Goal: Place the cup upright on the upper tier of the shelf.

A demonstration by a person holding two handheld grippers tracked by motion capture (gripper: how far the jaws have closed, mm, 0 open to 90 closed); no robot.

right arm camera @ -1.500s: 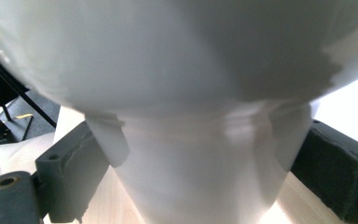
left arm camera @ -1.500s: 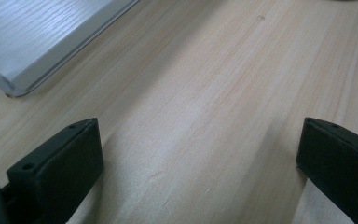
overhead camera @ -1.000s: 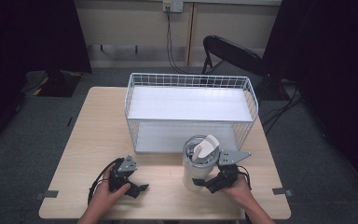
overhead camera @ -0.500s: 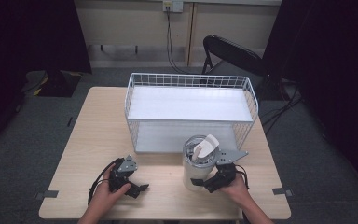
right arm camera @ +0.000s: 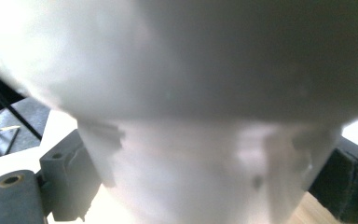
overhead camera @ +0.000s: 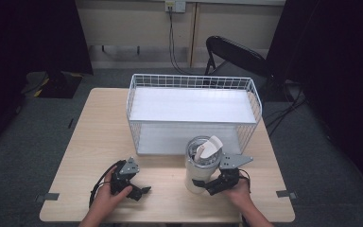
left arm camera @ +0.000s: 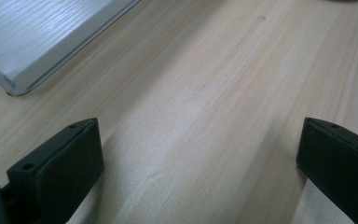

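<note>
While the left gripper [overhead camera: 142, 191] rests on the table [overhead camera: 94, 142] with jaws wide apart and nothing between them, the right gripper [overhead camera: 203, 185] clamps the base of a white jug [overhead camera: 201, 163], upright just before the wire basket [overhead camera: 194, 111].

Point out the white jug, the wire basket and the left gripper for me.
white jug [overhead camera: 199, 169], high view, on its side wall.
wire basket [overhead camera: 193, 81], high view, on its far rim.
left gripper [overhead camera: 144, 190], high view, between its open fingers.
</note>
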